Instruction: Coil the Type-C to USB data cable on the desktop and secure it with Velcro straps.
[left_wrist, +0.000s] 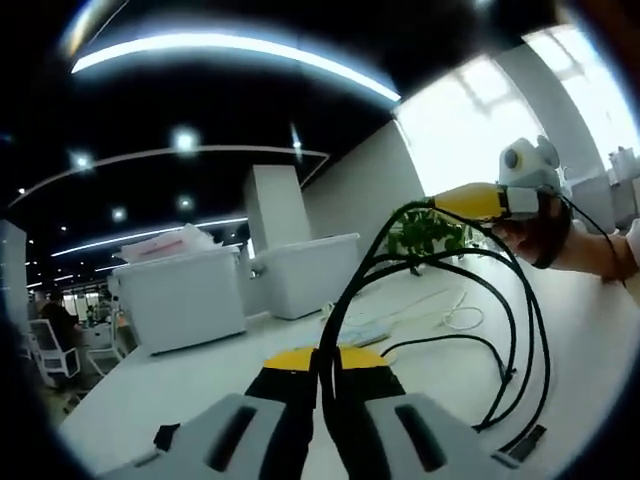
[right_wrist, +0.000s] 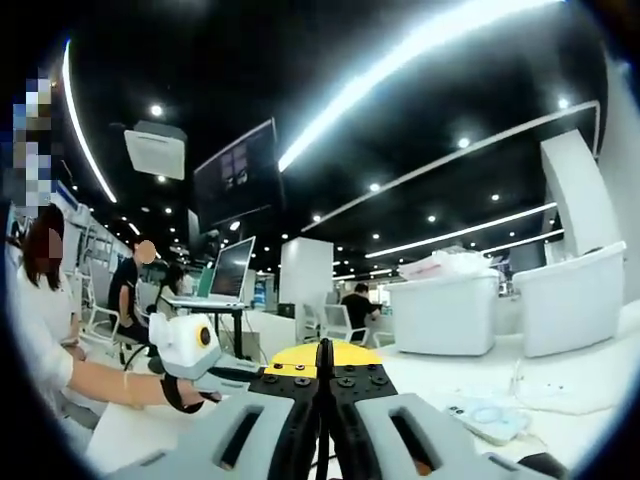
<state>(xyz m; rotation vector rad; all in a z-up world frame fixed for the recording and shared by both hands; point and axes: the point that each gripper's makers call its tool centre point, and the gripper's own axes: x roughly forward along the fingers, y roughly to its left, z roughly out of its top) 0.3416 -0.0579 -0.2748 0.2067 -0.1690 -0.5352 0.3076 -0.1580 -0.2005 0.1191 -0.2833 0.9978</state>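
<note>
The left gripper (left_wrist: 325, 400), at the bottom centre of the left gripper view, has its jaws pressed together on the black data cable (left_wrist: 500, 330), whose loops arc toward the right gripper (left_wrist: 478, 200) at the upper right, above the white desktop (left_wrist: 200, 390). In the right gripper view, the right gripper's jaws are clamped on the cable too. To coil well, each turn should likely match the last — even tension, no twists.
</note>
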